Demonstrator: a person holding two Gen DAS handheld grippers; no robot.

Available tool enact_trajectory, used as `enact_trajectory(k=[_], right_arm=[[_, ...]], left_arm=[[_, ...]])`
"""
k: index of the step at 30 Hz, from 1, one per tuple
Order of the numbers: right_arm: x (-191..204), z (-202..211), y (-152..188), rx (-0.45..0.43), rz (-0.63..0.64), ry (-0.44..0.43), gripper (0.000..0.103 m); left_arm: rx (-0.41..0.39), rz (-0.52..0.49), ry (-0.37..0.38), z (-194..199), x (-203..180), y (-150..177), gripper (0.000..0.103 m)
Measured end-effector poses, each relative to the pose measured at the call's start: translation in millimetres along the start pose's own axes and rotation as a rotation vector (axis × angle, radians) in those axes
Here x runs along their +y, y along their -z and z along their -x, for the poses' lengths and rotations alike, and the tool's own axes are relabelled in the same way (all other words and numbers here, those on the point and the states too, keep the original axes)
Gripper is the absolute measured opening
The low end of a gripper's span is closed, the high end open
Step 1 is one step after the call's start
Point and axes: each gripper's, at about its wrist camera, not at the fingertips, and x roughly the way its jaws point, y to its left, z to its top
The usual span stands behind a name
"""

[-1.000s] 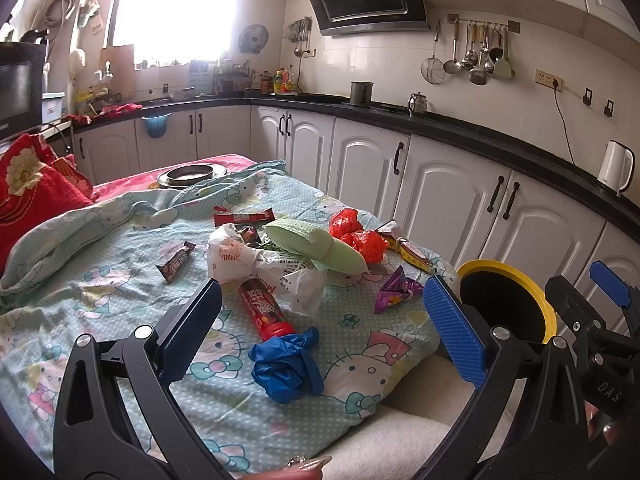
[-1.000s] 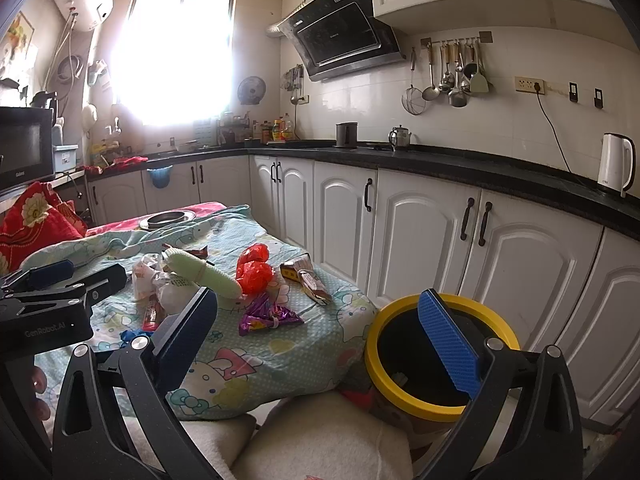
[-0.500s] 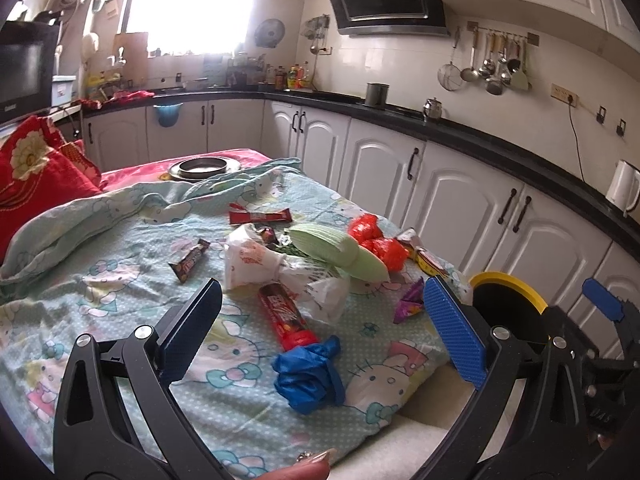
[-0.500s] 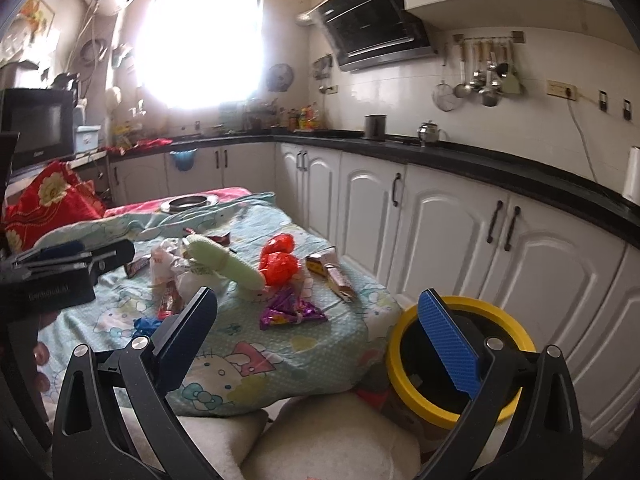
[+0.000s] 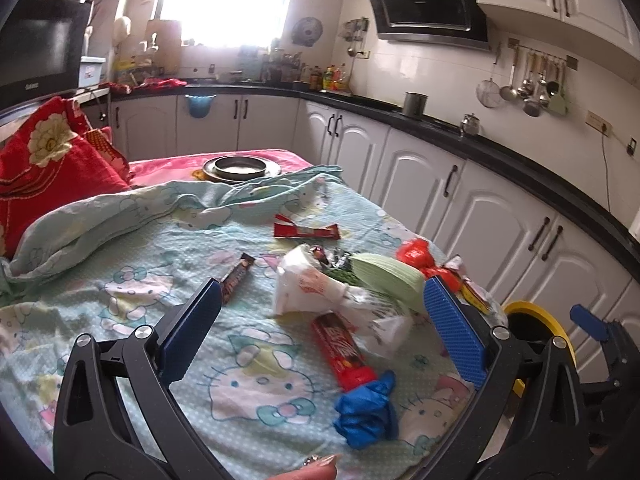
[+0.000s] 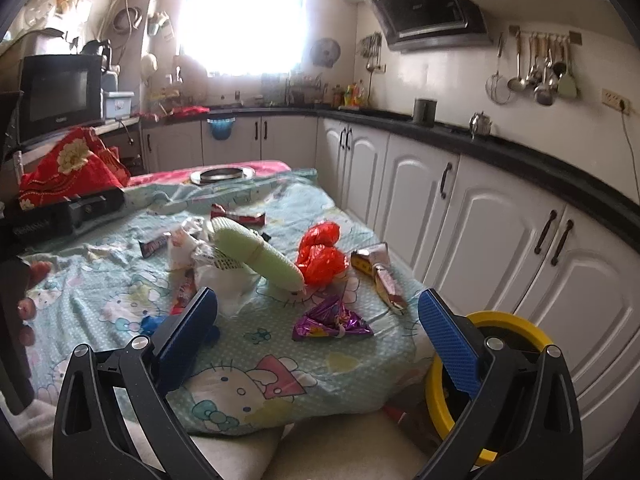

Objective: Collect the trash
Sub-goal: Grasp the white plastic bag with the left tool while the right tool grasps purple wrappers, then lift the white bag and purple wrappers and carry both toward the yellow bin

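Trash lies on a Hello Kitty sheet [image 5: 120, 320]: a red tube wrapper [image 5: 344, 352], a blue crumpled glove [image 5: 366, 408], a white paper bag [image 5: 308, 284], a green foam sleeve [image 5: 384, 276], a red plastic bag [image 6: 320, 252] and a purple wrapper [image 6: 330, 320]. My left gripper [image 5: 320, 336] is open and empty above the red tube wrapper. My right gripper [image 6: 316, 340] is open and empty over the purple wrapper. A yellow-rimmed bin [image 6: 508, 360] stands at the bed's right corner, partly behind the right finger [image 6: 448, 348].
White cabinets [image 6: 480, 216] under a black counter run close along the bed's right side. A red pillow [image 5: 52, 160] and a metal dish [image 5: 240, 168] sit at the far end. More wrappers [image 5: 306, 232] lie farther back.
Both grippers have swung left, away from the bin and toward the trash on the bed. The bin has slid to the right edge of both views. Both stay open.
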Motion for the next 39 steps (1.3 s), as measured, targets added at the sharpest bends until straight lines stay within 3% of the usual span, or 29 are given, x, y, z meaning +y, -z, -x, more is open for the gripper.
enact_trajectory(k=[3, 5, 11, 15, 18, 20, 25, 30, 39], right_arm=[[-2.6, -21.0, -2.4, 0.035, -0.006, -0.012, 0.092], [-5.1, -35.7, -3.1, 0.075, -0.014, -0.027, 0.079], [-9.2, -77.0, 0.6, 0.183, -0.011, -0.067, 0.055], [-12.8, -91.4, 2.6, 0.213, -0.013, -0.078, 0.047], [-18.1, -102.8, 4.6, 0.239, -0.021, -0.079, 0.043], [-23.2, -109.1, 6.5, 0.258, -0.034, -0.079, 0.041], [-27.5, -122.4, 9.5, 0.303, -0.052, -0.108, 0.033], [-23.3, -132.0, 11.2, 0.328, -0.042, -0.147, 0.013], [-28.1, -127.3, 14.3, 0.307, -0.093, -0.168, 0.009]], left_arm=[[0.031, 0.003, -0.027, -15.0, 11.2, -4.6, 0.093], [0.059, 0.004, -0.039, -24.3, 17.6, -6.1, 0.093], [0.149, 0.006, -0.044, -59.1, 39.6, -12.8, 0.093], [0.217, 0.025, 0.027, -85.1, 44.2, -13.8, 0.093], [0.275, 0.117, 0.122, -105.4, 49.7, -11.9, 0.093], [0.294, 0.123, 0.131, -115.5, 47.3, -12.2, 0.092], [0.365, 0.204, 0.167, -146.0, 56.1, -13.0, 0.080], [0.395, 0.254, 0.231, -161.8, 59.6, -13.7, 0.068], [0.454, 0.334, 0.323, -179.9, 66.8, -2.6, 0.045]])
